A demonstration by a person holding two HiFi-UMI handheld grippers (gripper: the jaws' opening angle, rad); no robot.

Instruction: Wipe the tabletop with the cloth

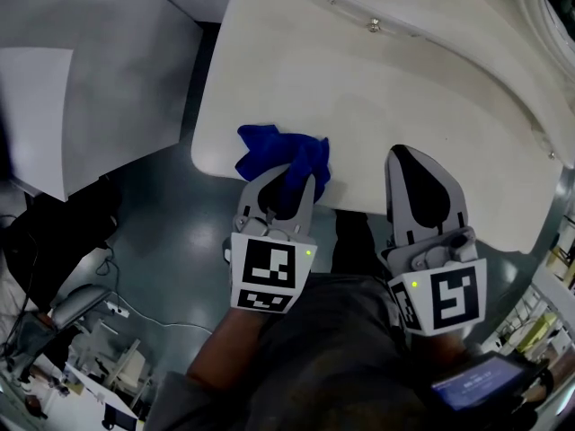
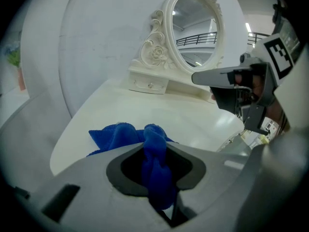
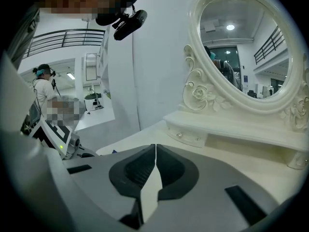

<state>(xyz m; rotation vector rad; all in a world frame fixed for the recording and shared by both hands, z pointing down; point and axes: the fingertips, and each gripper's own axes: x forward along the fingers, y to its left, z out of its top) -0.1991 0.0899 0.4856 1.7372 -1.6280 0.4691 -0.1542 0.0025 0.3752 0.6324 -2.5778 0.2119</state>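
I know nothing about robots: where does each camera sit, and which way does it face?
Head view: on the person's head, looking steeply down at the tabletop; shows left gripper and right gripper.
Left gripper view: on the left gripper, facing along its jaws, shut on the blue cloth, toward the mirror; right gripper at right.
Right gripper view: on the right gripper, facing the mirror past shut, empty jaws.
Both gripper views share the mirror.

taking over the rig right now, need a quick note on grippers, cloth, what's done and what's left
Left gripper: shut on the blue cloth, which lies bunched at the near left corner of the tabletop.
Right gripper: shut, empty, over the near edge beside the cloth.
Done: cloth gripped; whether any wiping has happened can't be told.
Left: wipe the tabletop, up toward the mirror.
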